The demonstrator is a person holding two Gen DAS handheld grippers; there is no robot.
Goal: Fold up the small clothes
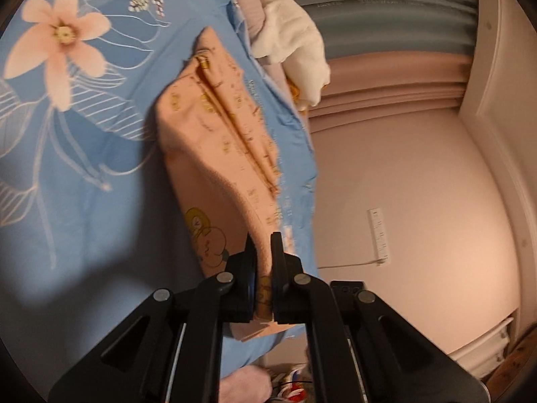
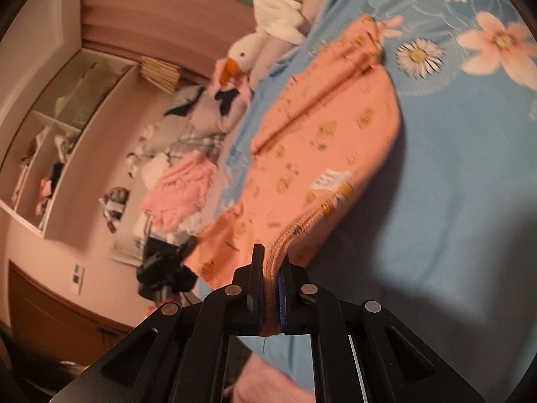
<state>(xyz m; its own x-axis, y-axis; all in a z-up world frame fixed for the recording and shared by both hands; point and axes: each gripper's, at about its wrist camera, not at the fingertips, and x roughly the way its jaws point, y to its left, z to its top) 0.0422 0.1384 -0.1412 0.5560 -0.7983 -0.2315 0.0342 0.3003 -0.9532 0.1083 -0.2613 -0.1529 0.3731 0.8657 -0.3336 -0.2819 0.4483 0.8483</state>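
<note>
A small orange garment (image 1: 214,134) with a yellow print lies partly lifted over a blue floral bedsheet (image 1: 67,168). My left gripper (image 1: 264,252) is shut on one edge of it, near a cartoon print. In the right wrist view the same garment (image 2: 322,141) stretches away from me, with a white label showing. My right gripper (image 2: 272,262) is shut on its ribbed hem. The bedsheet (image 2: 453,184) lies under it.
A white plush goose (image 2: 268,33) lies at the bed's far edge; it also shows in the left wrist view (image 1: 288,43). A pile of clothes (image 2: 181,168) with a pink item sits beside the bed. Open shelves (image 2: 50,141) and curtains (image 1: 386,77) line the pink walls.
</note>
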